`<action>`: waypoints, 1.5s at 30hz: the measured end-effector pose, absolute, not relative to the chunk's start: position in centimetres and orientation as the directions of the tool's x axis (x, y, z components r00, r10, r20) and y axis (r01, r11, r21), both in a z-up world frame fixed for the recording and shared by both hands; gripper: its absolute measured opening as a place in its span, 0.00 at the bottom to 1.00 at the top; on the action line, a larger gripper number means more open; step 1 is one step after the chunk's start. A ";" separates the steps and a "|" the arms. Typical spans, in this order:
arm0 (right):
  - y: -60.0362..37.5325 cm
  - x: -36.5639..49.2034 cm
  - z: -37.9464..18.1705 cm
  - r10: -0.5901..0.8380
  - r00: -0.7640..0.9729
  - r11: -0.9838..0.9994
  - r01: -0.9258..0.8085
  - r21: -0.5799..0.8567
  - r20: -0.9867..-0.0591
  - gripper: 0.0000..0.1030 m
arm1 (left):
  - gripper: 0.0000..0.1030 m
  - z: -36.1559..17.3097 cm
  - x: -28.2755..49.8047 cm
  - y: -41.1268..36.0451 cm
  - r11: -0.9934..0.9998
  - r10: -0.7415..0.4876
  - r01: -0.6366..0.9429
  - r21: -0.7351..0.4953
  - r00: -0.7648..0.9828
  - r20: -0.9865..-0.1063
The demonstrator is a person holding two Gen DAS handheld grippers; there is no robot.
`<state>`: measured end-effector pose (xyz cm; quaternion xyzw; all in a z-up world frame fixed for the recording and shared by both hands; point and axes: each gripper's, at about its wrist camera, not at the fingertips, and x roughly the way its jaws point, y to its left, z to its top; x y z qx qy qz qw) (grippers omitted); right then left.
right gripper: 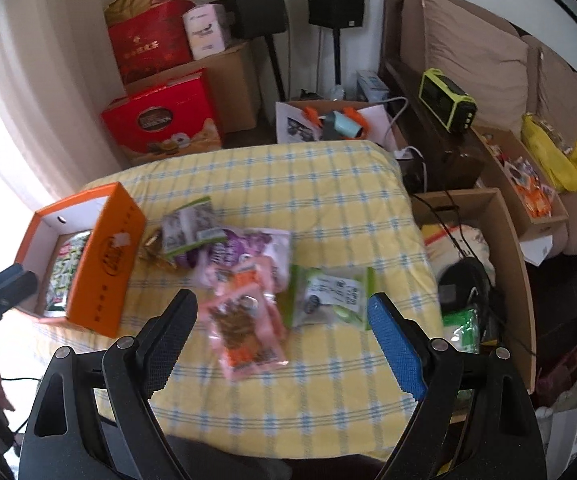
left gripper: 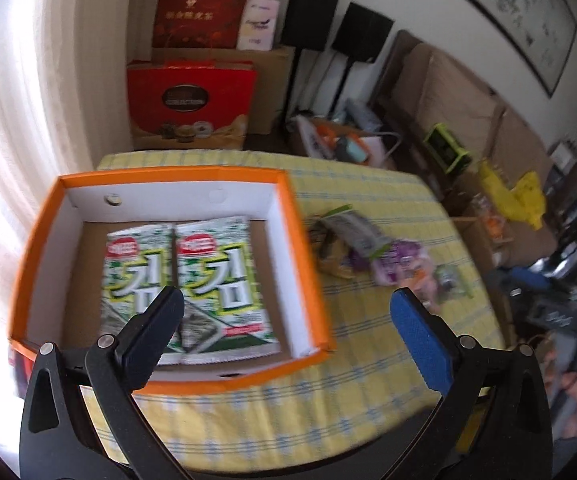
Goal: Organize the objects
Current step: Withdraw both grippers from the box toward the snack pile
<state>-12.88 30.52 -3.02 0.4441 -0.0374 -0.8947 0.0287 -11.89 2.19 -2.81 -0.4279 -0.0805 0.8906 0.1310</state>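
Packets (left gripper: 186, 284) lie flat, side by side, in your box (left gripper: 306, 256), leaving room. Both your left gripper (left gripper: 286, 306) and right gripper (right gripper: 282, 316) are wide open, holding nothing, ready for the pile (right gripper: 244, 280).

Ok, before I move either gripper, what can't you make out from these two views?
- Orange box interior: right wrist view, its near wall hides most of it.
- Box's near left corner: left wrist view, covered by the left gripper's fingers.
- Snack pile labels: both views, motion blur.
- Pink packet print: right wrist view, blurred, unreadable.
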 end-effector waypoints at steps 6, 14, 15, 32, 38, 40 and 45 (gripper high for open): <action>33.1 -12.4 -5.2 -0.081 -0.588 -0.991 -0.041 0.130 -0.805 0.79 | 1.00 -1.4 -10.0 4.7 -0.925 0.380 -0.258 -0.280 -0.662 -0.646; 35.5 -12.1 -6.5 -0.077 -0.583 -0.987 -0.068 0.143 -0.809 0.76 | 1.00 -1.7 -9.4 8.7 -0.905 0.422 -0.338 -0.258 -0.637 -0.645; 35.6 -12.1 -6.6 -0.084 -0.581 -0.987 -0.064 0.148 -0.809 0.76 | 1.00 -1.8 -9.4 9.2 -0.904 0.423 -0.341 -0.257 -0.631 -0.651; 36.6 -12.9 -9.0 -0.041 -0.566 -0.992 -0.078 0.103 -0.824 0.76 | 1.00 -6.8 -10.2 16.4 -0.869 0.402 -0.471 -0.149 -0.499 -0.768; 36.8 -12.7 -8.9 -0.058 -0.569 -0.990 -0.076 0.122 -0.820 0.76 | 1.00 -8.4 -11.5 17.9 -0.862 0.418 -0.469 -0.190 -0.448 -0.791; 36.9 -12.6 -9.0 -0.067 -0.566 -0.988 -0.076 0.133 -0.821 0.76 | 1.00 -8.9 -12.0 18.3 -0.867 0.412 -0.459 -0.194 -0.440 -0.798; 37.7 -12.4 -9.3 -0.061 -0.559 -0.984 -0.107 0.145 -0.827 0.76 | 1.00 -10.1 -13.3 19.2 -0.882 0.394 -0.423 -0.207 -0.423 -0.816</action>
